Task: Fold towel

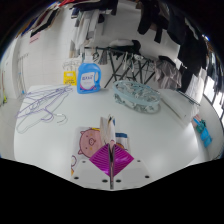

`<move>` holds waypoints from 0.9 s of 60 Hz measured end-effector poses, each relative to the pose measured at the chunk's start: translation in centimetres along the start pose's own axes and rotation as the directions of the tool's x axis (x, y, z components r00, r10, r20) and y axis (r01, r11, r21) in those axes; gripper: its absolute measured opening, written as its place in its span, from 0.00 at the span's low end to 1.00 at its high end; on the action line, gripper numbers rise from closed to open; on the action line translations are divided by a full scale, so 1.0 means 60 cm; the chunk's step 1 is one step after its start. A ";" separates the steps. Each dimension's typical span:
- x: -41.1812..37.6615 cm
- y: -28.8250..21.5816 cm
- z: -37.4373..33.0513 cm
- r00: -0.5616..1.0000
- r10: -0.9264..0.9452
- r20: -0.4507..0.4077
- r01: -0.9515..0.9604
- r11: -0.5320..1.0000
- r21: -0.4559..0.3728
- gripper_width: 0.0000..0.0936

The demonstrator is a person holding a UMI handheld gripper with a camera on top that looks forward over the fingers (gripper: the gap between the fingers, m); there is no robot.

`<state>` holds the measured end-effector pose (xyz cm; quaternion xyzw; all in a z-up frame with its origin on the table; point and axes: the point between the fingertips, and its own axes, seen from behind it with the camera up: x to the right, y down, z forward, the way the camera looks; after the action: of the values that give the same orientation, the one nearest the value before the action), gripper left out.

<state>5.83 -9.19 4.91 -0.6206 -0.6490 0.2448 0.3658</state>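
- I see the towel (pixel 135 95) a little up and to the right of the middle of the frame. It lies in a crumpled heap on the white tabletop (pixel 150 135).
- The towel is pale with a small pattern on it. It looks soft and floppy, so I think it is light and will sag when I lift it.
- It will not break. But it may slide on the smooth tabletop if I push it and do not pinch it.
- My gripper (pixel 107 135) is at the bottom middle of the frame, well apart from the towel. The towel is beyond the jaws, not between them.
- I cannot tell if the jaws are spread or pressed together. The pink parts bunch up there, and there is a pink lump I cannot make out.
- I think the best place to hold is a corner or a loose edge of the heap. Then I can pull it out flat before I fold it.
- Wire hangers (pixel 40 108) lie at the middle left. A blue bag (pixel 88 78) stands at the upper left of the middle. Both are away from the towel.
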 end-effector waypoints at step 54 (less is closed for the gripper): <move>-0.126 0.115 -0.596 0.998 0.049 0.038 -0.051 0.997 0.055 0.91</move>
<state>37.71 -20.74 20.21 -0.6215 -0.6328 0.2832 0.3646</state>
